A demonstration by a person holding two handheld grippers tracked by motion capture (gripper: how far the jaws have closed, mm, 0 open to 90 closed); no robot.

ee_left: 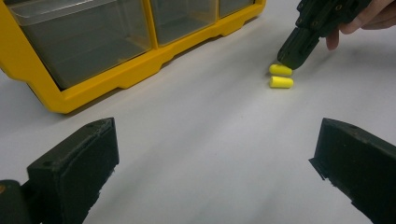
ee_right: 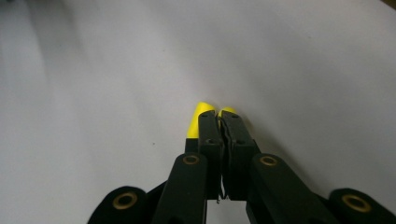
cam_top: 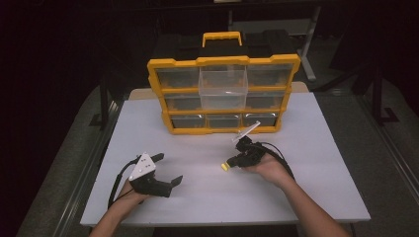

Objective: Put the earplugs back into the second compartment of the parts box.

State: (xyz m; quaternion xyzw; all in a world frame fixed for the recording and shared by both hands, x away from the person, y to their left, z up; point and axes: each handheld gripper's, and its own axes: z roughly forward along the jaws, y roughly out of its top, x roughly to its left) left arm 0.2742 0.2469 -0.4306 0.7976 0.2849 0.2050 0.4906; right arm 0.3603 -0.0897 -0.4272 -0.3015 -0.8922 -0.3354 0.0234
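My right claw is clenched with nothing between its jaws — tips seemingly touching two small yellow foam earplugs on the white bench, near the yellow drawer organiser. My left claw is released.

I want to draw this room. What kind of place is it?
Probably a workshop or test lab. A white table stands in a dark room, a yellow parts organizer with clear drawers sits on it, and metal frames stand behind.
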